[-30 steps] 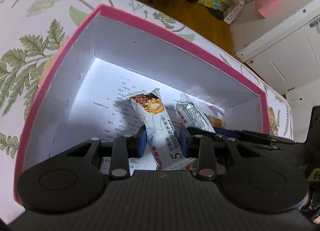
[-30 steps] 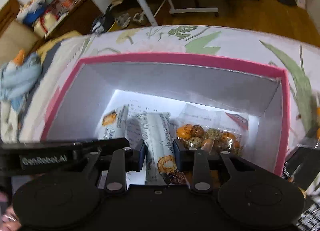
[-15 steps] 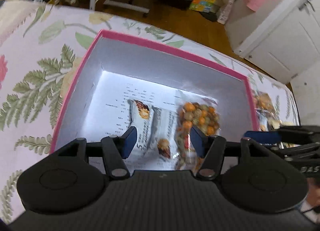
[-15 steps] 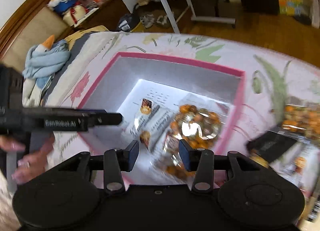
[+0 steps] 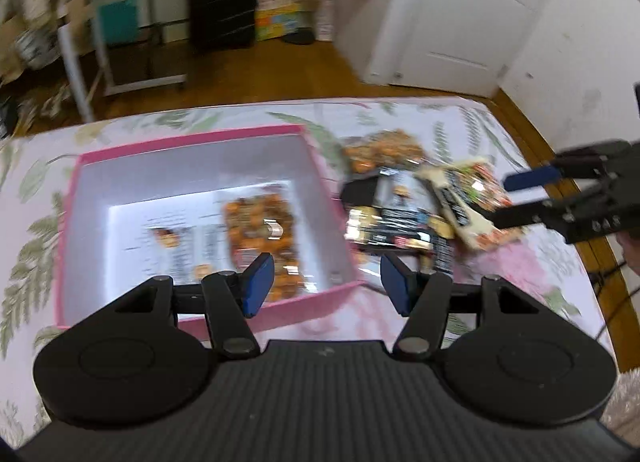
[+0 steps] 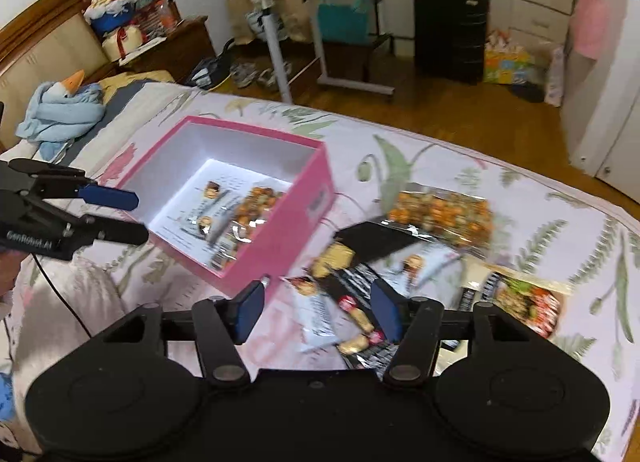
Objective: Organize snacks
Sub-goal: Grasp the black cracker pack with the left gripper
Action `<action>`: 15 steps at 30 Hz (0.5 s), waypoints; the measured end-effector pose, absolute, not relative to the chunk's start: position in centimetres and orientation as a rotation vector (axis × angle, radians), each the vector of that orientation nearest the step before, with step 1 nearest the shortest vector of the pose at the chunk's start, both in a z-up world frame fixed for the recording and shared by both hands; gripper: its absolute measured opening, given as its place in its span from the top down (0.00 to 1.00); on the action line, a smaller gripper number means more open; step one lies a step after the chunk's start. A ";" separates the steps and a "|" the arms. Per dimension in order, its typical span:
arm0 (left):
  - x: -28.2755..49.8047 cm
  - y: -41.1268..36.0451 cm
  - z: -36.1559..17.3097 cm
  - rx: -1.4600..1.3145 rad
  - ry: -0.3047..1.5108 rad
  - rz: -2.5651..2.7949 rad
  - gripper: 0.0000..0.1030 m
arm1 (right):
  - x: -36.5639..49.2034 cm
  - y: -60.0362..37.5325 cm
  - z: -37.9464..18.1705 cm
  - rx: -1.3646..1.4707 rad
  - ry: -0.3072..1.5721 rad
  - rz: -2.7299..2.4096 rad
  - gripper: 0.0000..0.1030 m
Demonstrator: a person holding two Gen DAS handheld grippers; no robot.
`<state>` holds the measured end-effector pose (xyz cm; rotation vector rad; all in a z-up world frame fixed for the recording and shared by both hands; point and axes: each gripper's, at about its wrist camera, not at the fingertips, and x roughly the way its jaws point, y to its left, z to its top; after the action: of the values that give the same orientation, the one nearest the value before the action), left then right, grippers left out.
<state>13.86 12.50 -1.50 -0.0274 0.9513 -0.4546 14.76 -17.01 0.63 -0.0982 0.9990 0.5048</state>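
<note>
Two hand-held grippers hang empty over the bed: the left hand-held gripper (image 5: 326, 282) with jaws apart above the box (image 5: 304, 142) corner, the right hand-held gripper (image 6: 316, 312) with jaws just opened, nothing between them. Loose snacks (image 6: 400, 262) lie on the bedspread right of the box, directly below and ahead of the right one, which I judge nearer. Packets (image 6: 244, 214) already lie in the box.
</note>
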 end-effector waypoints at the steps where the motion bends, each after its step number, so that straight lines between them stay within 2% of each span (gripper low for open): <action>1: 13.6 11.5 -1.7 -0.026 0.953 -0.465 0.44 | 14.5 -17.7 0.3 -0.094 0.992 0.500 0.36; 7: 13.9 6.2 -4.6 -0.097 1.038 -0.498 0.45 | 13.6 -19.3 -3.0 -0.139 0.962 0.513 0.36; 15: 17.7 1.1 -9.9 -0.269 1.125 -0.413 0.46 | 14.2 -18.2 -8.0 -0.387 0.874 0.628 0.32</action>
<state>17.73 1.07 -9.88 -0.2691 1.1248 -0.4133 14.24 -18.21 -8.01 -0.3874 0.8742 0.6285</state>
